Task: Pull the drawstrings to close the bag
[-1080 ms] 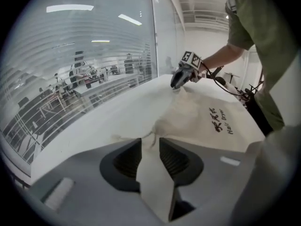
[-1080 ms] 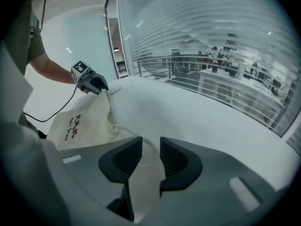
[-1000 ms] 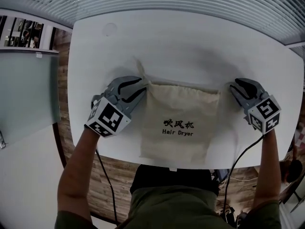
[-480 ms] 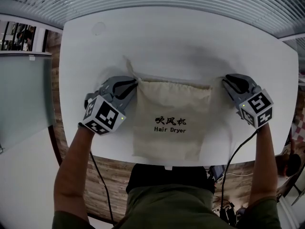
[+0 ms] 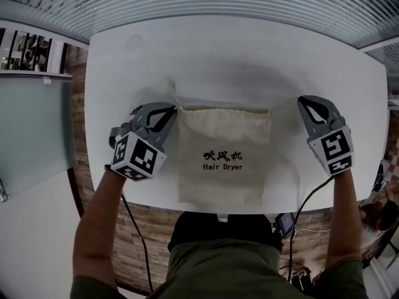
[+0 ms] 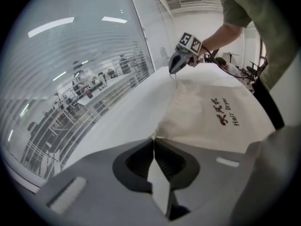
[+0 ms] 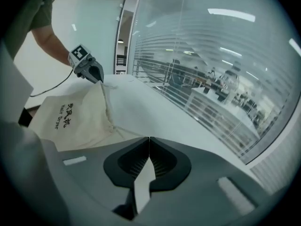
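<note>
A cream drawstring bag printed "Hair Dryer" lies flat on the white table, mouth facing away from me. My left gripper is shut on the left drawstring at the bag's top left corner; in the left gripper view the cloth meets the closed tips. My right gripper sits just past the top right corner. Its jaws are closing, and in the right gripper view the tips meet on the right drawstring running from the bag.
The table's near edge runs just below the bag, with wood floor beyond it. A glass partition stands to the left. A black cable hangs from the right gripper. A faint round mark is at the far left.
The right gripper's jaws have gone from wide open to closed on the right drawstring. The left gripper has kept its hold at the bag's top left corner.
</note>
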Tool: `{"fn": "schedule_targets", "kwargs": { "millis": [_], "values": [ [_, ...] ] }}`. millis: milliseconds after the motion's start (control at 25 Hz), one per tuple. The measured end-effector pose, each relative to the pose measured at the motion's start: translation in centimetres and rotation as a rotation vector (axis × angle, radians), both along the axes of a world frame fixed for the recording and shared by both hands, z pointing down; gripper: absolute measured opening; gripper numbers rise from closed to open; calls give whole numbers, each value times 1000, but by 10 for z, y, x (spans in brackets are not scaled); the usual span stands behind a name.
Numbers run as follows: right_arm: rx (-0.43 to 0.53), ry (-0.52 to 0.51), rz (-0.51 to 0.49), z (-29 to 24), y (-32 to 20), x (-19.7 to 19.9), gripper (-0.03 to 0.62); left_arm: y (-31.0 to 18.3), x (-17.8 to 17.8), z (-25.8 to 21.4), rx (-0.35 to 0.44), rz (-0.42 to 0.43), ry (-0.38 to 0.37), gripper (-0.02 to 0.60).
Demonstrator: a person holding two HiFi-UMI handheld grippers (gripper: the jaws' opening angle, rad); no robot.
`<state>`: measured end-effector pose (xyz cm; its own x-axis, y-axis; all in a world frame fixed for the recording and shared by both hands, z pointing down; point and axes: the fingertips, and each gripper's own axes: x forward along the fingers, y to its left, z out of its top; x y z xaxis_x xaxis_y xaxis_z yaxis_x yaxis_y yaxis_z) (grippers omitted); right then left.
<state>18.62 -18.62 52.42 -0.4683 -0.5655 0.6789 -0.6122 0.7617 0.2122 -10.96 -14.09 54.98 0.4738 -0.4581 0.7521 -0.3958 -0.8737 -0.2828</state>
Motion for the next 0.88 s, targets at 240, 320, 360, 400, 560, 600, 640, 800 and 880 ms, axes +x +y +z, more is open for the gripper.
{"fn": "schedule_targets", "kwargs": {
  "millis": [240, 320, 360, 400, 560, 600, 640, 800, 880],
  "values": [
    [257, 231, 19, -40, 38, 25, 14, 26, -4, -48, 155, -25, -107, 3],
    [292, 252, 73, -47, 45, 26, 14, 33, -14, -59, 184, -48, -121, 3],
    [302, 252, 105, -52, 47, 28, 14, 35, -19, -65, 195, -61, -123, 3],
    [309, 248, 137, -57, 49, 31, 14, 38, -21, -71, 208, -73, -123, 3],
    [336, 242, 237, -74, 57, 40, 14, 46, -33, -93, 259, -101, -134, 3],
    [348, 241, 257, -78, 53, 40, 14, 43, -38, -96, 271, -114, -138, 3],
    [369, 239, 276, -84, 47, 39, 14, 38, -45, -99, 282, -134, -138, 3],
    [468, 238, 356, -130, 29, 38, 14, 24, -68, -128, 338, -229, -104, 3],
    [501, 233, 398, -162, 30, 45, 14, 23, -74, -153, 377, -252, -100, 3]
  ]
}}
